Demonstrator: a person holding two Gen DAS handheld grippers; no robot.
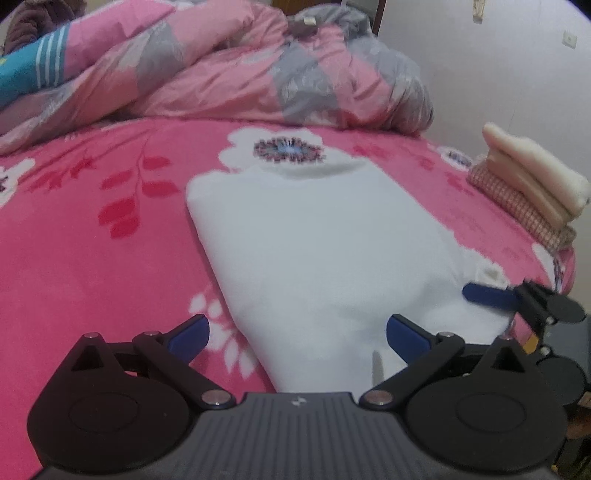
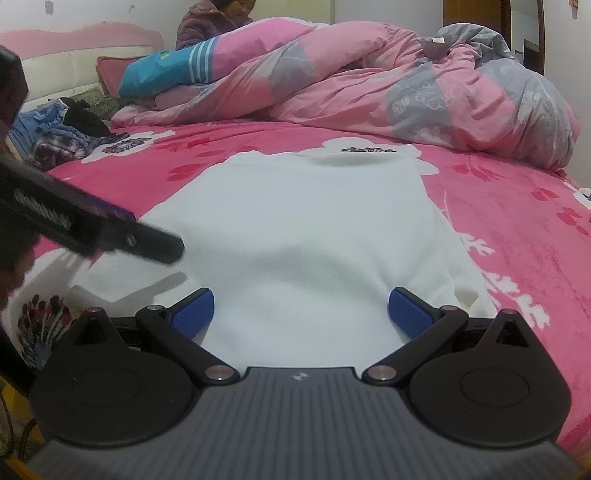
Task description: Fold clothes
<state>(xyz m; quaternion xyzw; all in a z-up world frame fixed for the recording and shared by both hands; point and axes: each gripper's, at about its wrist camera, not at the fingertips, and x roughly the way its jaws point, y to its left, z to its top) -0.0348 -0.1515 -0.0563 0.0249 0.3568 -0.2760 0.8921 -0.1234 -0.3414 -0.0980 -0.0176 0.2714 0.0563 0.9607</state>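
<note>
White garment [image 1: 325, 243]: lay flat on the pink floral bedsheet [image 1: 92, 236]. Left gripper [image 1: 297, 336]: jaws spread wide at the garment's near edge. Right gripper [image 1: 517, 299]: at its right corner. Folded stack [image 1: 532, 184]: right of garment. Rumpled quilt [image 1: 229, 70]: beyond it.

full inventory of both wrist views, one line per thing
white fleece garment: 1, white, flat on the bed centre, partly folded
pink floral bedsheet: 1, pink with white flowers, covers the bed
pink-and-grey quilt: 1, bunched at the far side of the bed
folded clothes stack: 1, cream over checked, right edge of the bed
loose clothes pile: 1, blue, black and plaid, far left of the bed
blue striped cushion: 1, blue with white stripes, against the quilt
seated person: 1, dark padded jacket, behind the quilt
left gripper: 1, black with blue pads, open over the garment's near edge
right gripper: 1, same, open over the garment
</note>
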